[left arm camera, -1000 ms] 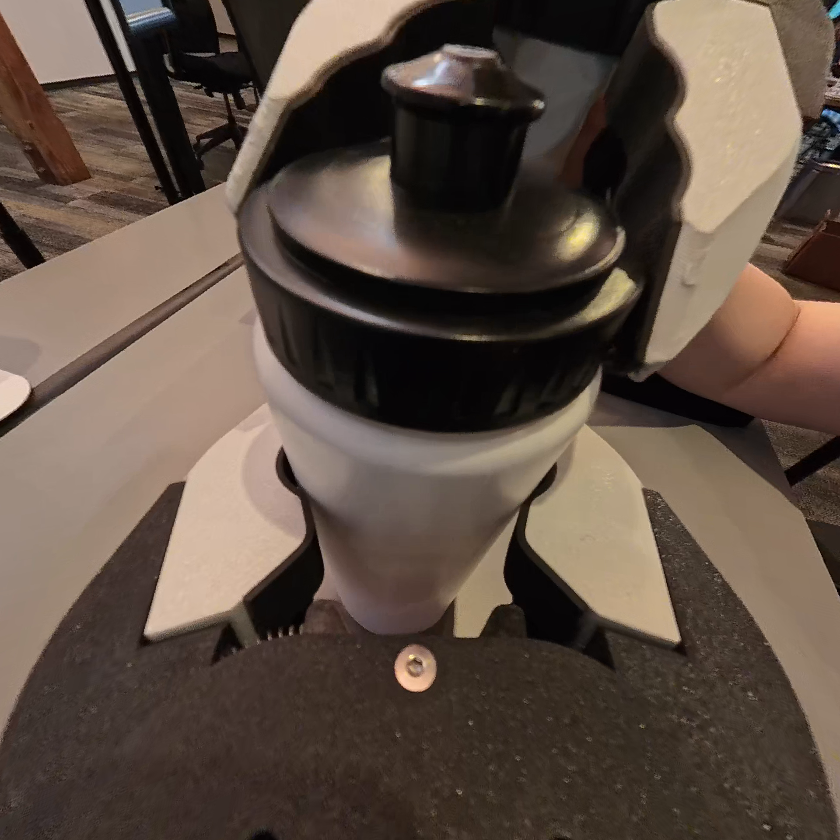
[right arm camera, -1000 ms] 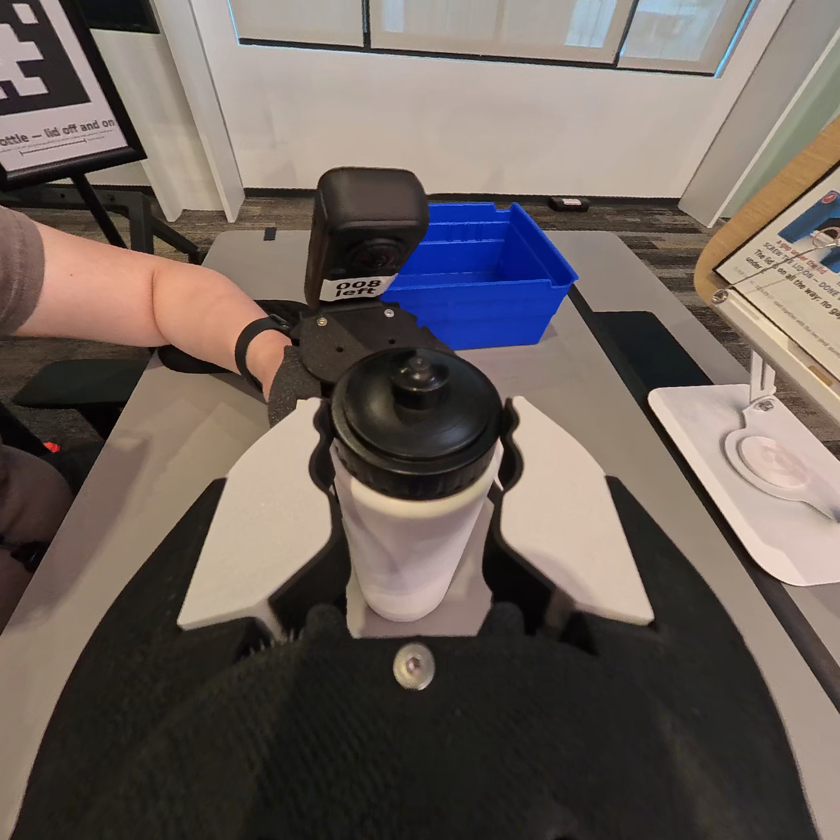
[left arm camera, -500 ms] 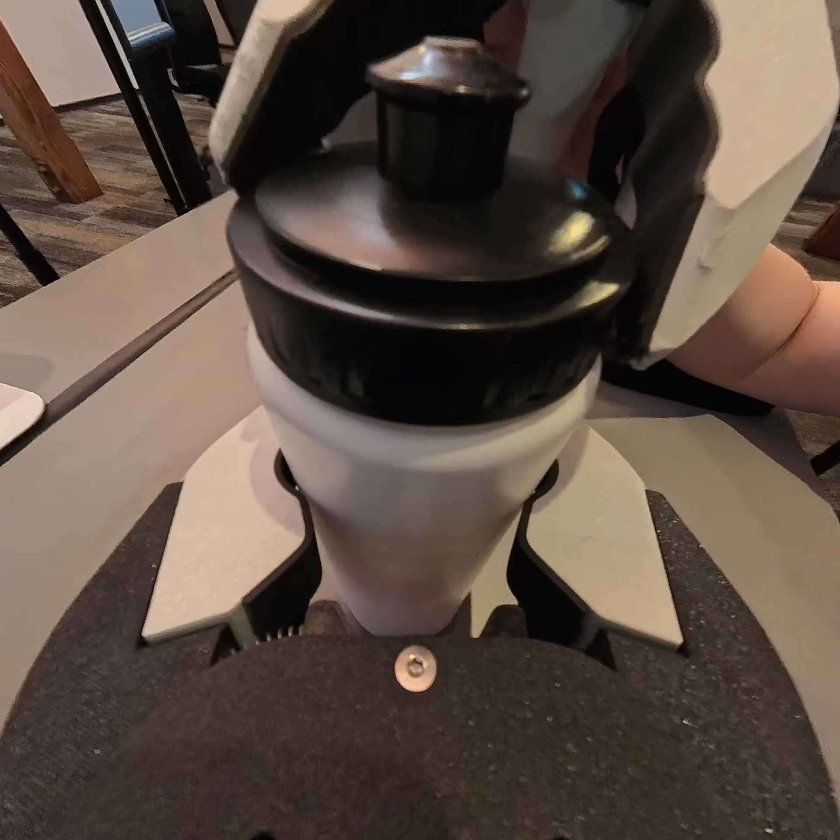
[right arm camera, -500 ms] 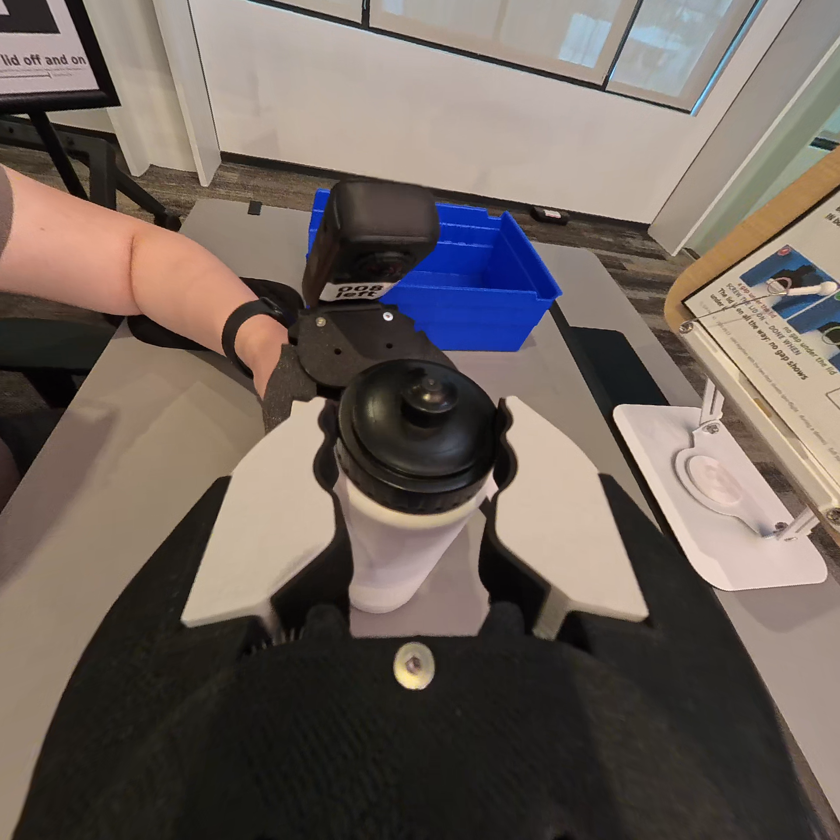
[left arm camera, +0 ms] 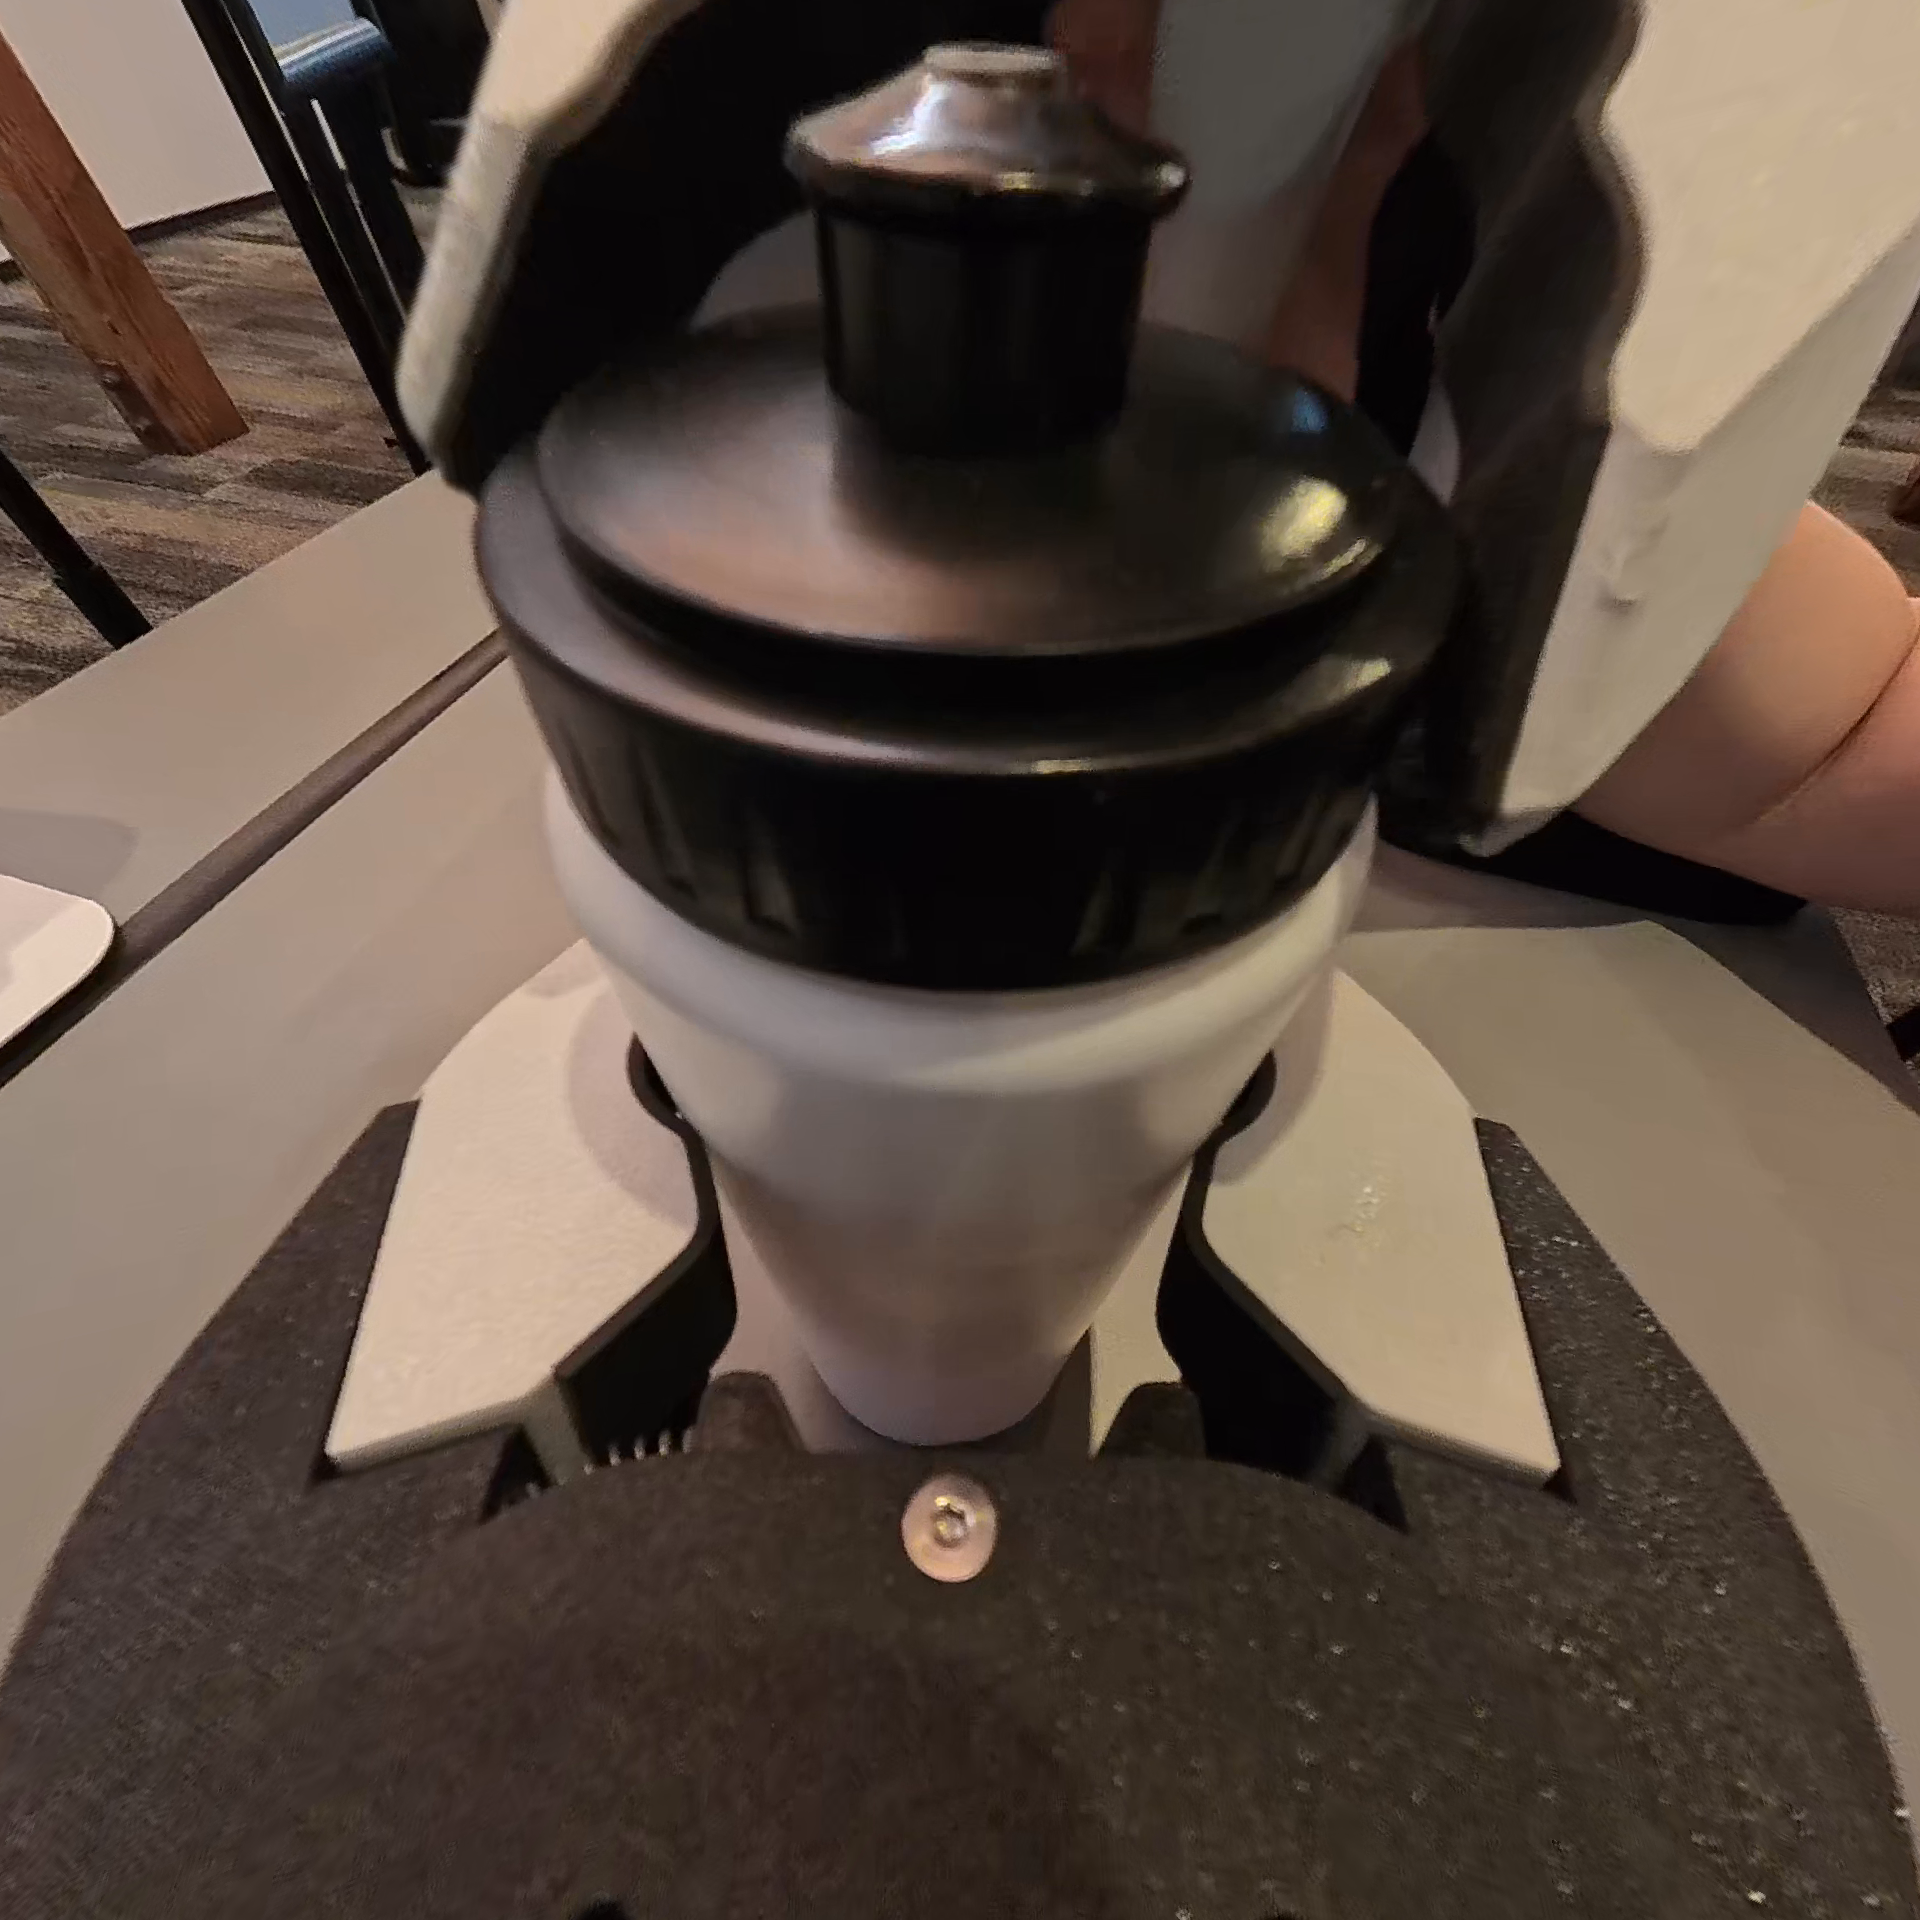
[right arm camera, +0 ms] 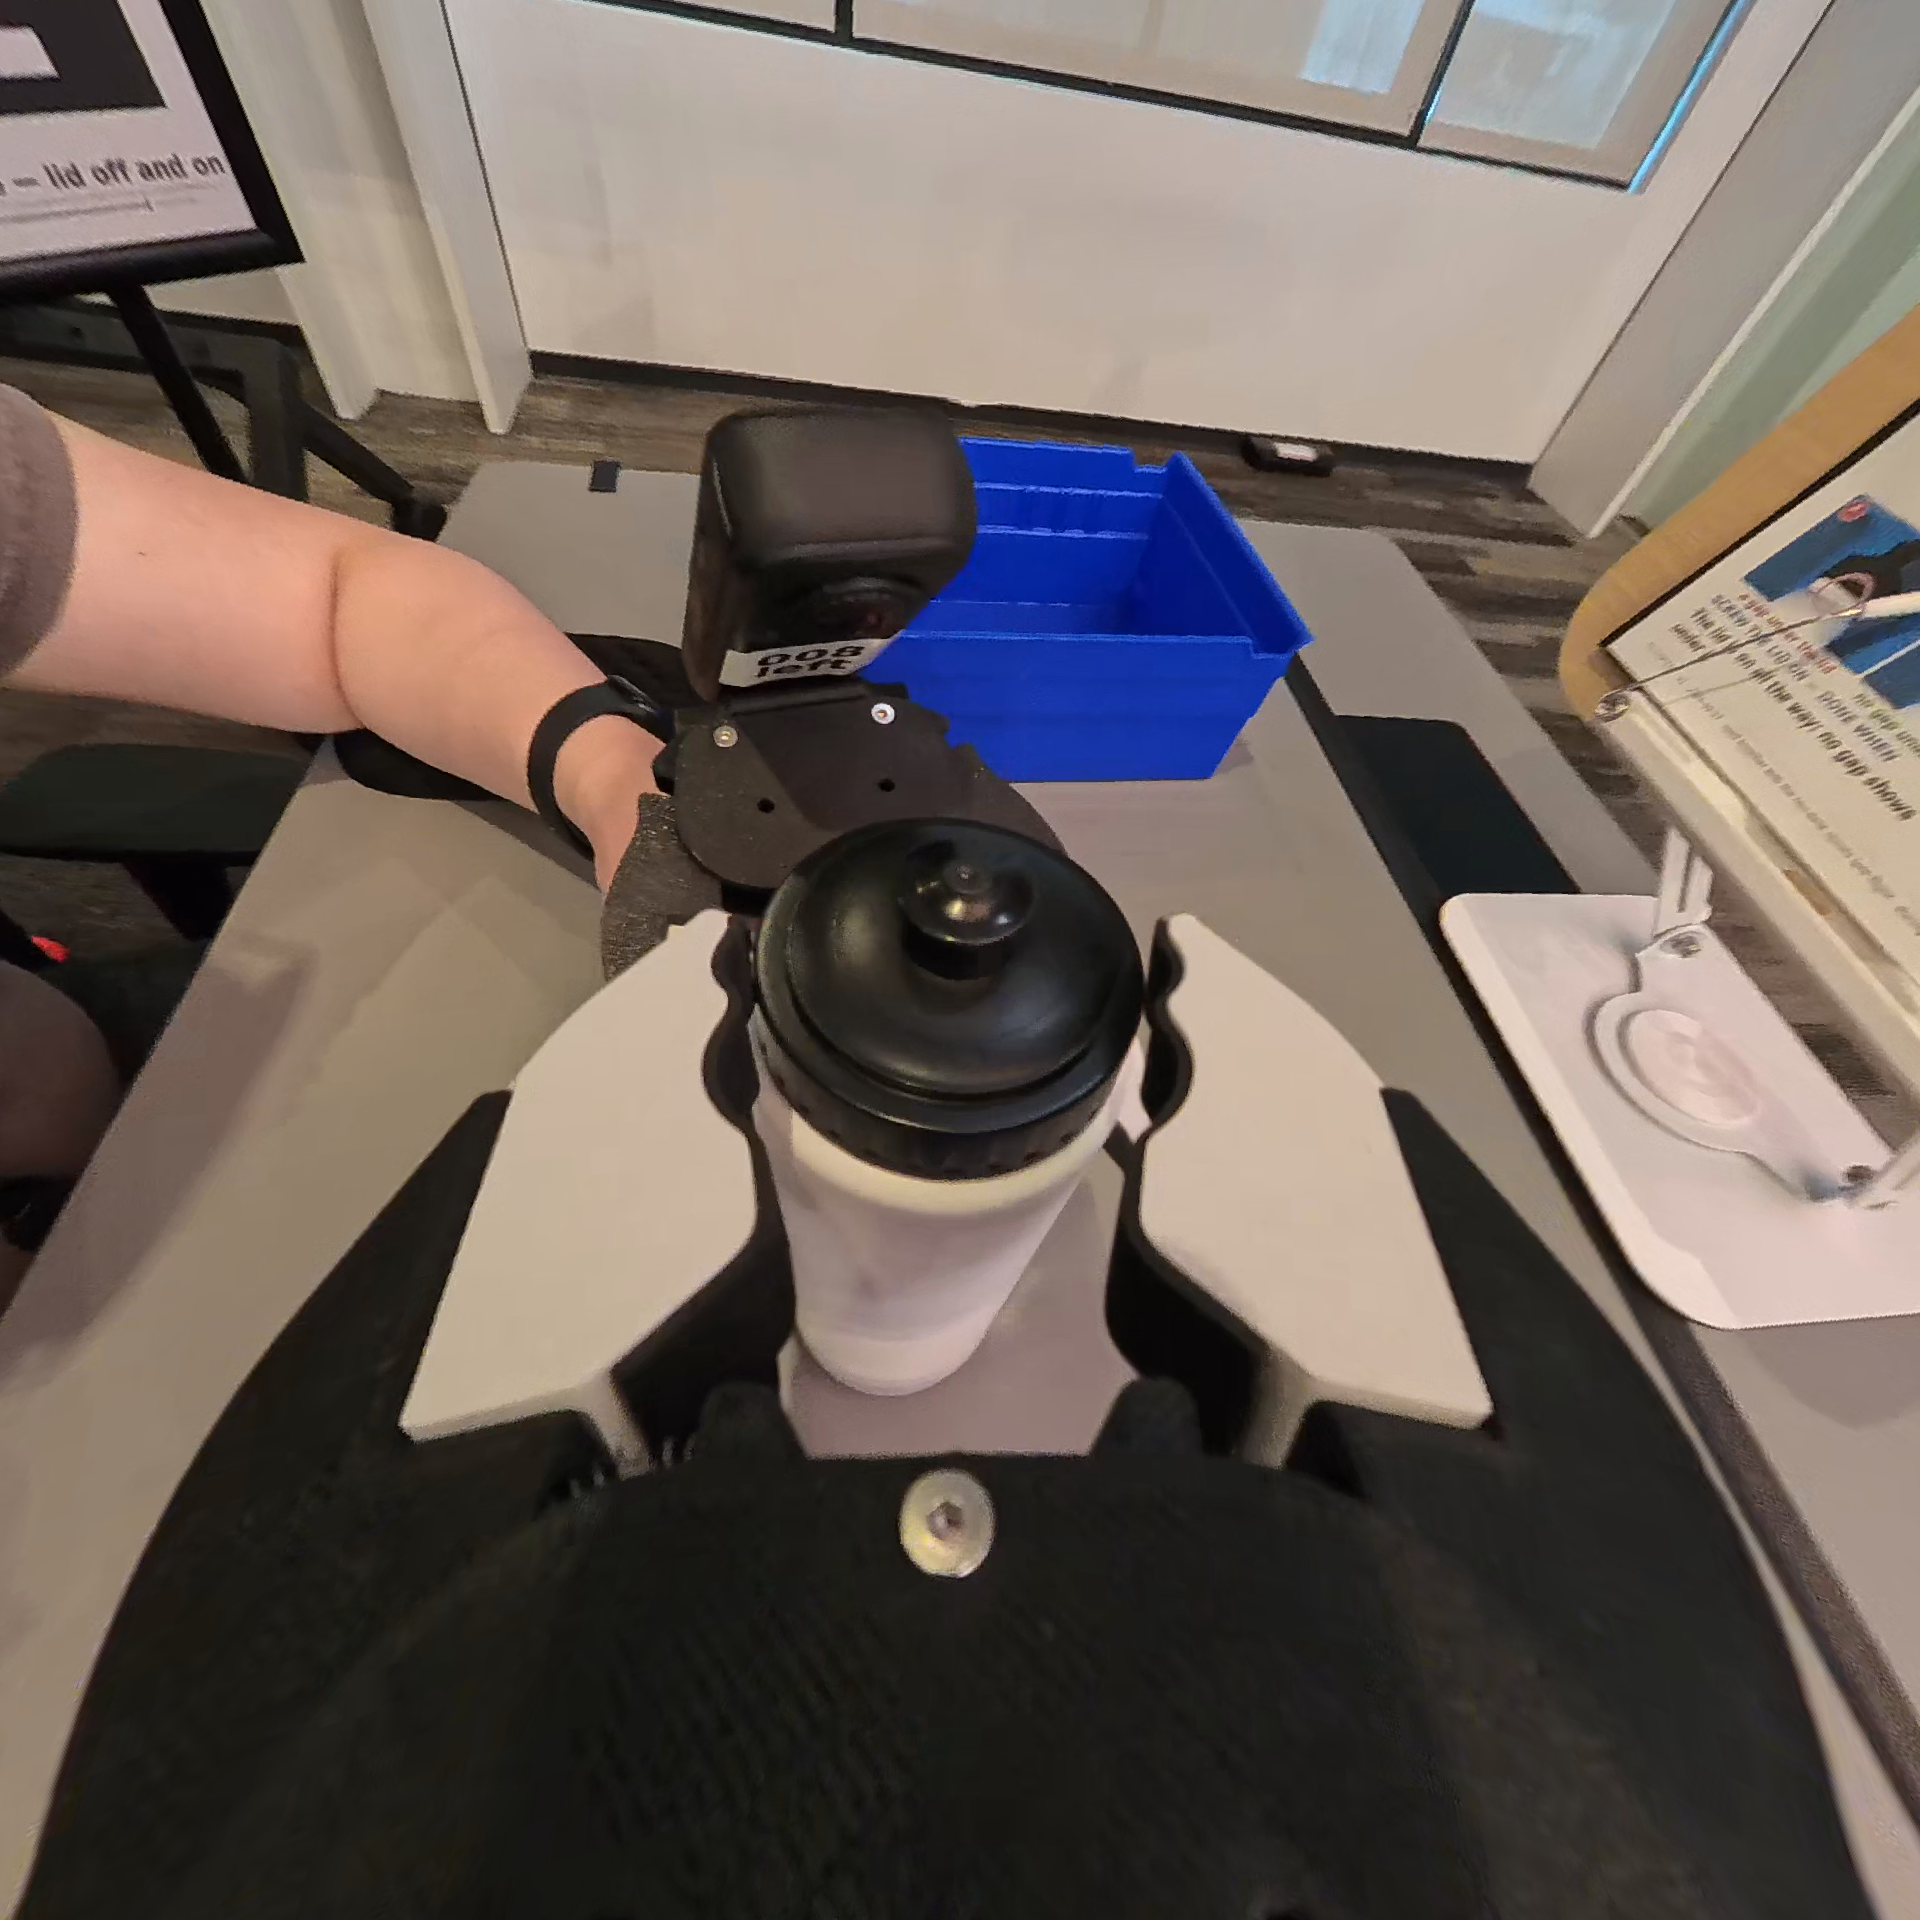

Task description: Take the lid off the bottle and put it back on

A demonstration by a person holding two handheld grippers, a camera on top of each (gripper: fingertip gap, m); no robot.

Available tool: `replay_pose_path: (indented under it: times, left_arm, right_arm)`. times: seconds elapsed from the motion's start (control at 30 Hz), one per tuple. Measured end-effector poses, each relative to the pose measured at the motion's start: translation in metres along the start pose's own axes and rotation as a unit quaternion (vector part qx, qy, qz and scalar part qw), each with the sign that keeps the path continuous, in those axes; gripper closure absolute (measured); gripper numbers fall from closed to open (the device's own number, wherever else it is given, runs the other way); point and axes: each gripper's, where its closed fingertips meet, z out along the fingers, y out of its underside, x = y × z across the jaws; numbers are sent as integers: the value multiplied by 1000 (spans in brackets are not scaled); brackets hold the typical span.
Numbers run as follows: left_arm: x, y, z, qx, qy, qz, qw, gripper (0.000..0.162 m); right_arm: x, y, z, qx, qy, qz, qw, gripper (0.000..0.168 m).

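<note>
A white bottle [right arm camera: 914,1257] with a black lid [right arm camera: 945,1023] is seen standing upright on a grey table [right arm camera: 343,997], and every other thing is placed here relative to that bottle. The lid is screwed onto the bottle's top, with its spout [right arm camera: 961,914] pointing up. The left gripper [left arm camera: 961,1195] is clamped on the bottle's white body below the lid, one white finger [left arm camera: 530,1278] being pressed against each side. The right gripper [right arm camera: 945,1039] is set higher, at the level of the lid, and its dark padded fingers [right arm camera: 1288,1174] are closed on the lid's ribbed rim from both sides; in the left wrist view the same gripper [left arm camera: 935,343] is seen behind and above the lid, its white fingers [left arm camera: 1714,260] flanking the spout. Whether the lid is fully seated cannot be told, as its edges are blurred. Behind the bottle, on the far part of the table, a blue bin [right arm camera: 1101,634] is set. A black camera [right arm camera: 826,540] mounted on the left gripper is seen just behind the bottle, and beside it a person's forearm [right arm camera: 312,623] with a black wristband [right arm camera: 571,738] is seen. To the right of the bottle, well apart, a white stand [right arm camera: 1621,1122] holding a printed sheet [right arm camera: 1808,686] is placed.
</note>
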Motion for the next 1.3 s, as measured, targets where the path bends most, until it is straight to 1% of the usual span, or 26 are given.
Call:
replay_pose_path:
  times: [0.17, 0.37, 0.47, 0.6, 0.73, 0.8, 0.93, 1.3]
  left_arm:
    - [0, -1, 0, 6, 2, 0, 1000, 59]
    - [2, 3, 2, -2, 6, -4, 1000, 59]
    - [0, 5, 2, 1, 9, -15, 1000, 59]
    - [1, 6, 2, -3, 6, -6, 1000, 59]
    - [1, 6, 2, -2, 8, -8, 1000, 59]
    - [1, 5, 2, -1, 8, -9, 1000, 59]
    - [3, -3, 1, 33, 8, 1, 999, 57]
    - [-1, 0, 2, 7, -20, -7, 1000, 60]
  right_arm:
    - [0, 1, 0, -12, 2, 4, 1000, 94]
    - [0, 8, -2, -43, 22, -30, 998, 93]
    - [2, 7, 1, -34, 23, -26, 999, 92]
    - [1, 7, -1, -37, 16, -20, 999, 93]
    - [1, 4, -2, -15, -4, 13, 1000, 94]
    - [1, 4, -1, -16, -3, 11, 1000, 94]
    - [-3, 3, -1, -24, -1, -5, 1000, 94]
    - [-2, 5, -2, -25, -5, 4, 1000, 94]
